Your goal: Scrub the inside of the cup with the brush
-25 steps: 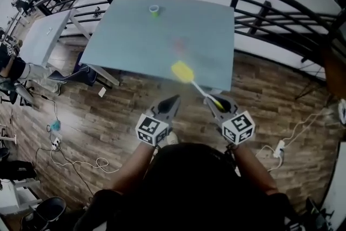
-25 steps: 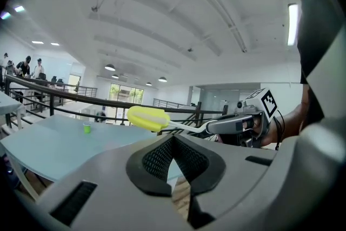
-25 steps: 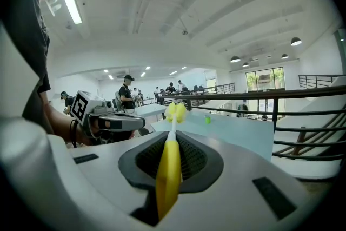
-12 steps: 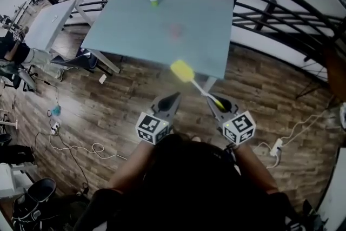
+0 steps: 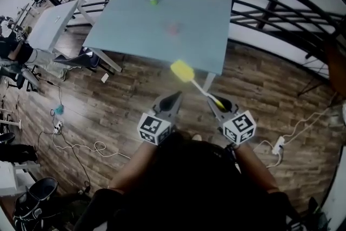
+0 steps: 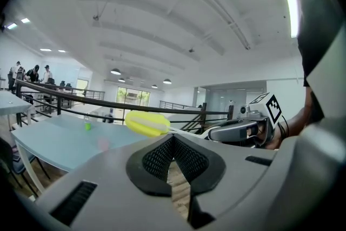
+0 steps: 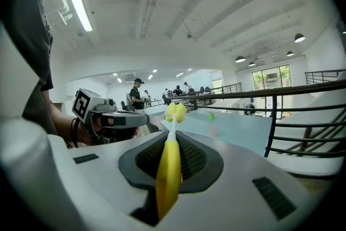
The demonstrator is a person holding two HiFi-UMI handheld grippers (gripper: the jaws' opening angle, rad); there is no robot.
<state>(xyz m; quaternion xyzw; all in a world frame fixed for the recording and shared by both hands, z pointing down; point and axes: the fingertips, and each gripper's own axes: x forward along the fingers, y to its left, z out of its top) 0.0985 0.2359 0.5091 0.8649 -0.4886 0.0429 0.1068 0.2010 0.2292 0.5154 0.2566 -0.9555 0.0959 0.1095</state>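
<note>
Brush [image 5: 183,71] head, earlier over the worktop [image 5: 135,30] edge, now hangs clear of it. The right claw [image 5: 215,103] clamps its handle end, which is probably light and stiff. The left claw [image 5: 174,99] is closed and empty.

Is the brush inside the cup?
No, the right gripper holds the brush in the air, apart from the cup on the table.

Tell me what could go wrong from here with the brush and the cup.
1. The right gripper pinches the brush near its handle's end, so the long brush may twist or slip under scrubbing force.
2. The cup stands near the table's far edge, and the left gripper is shut and empty. Unless held, the cup could tip or slide off.
</note>
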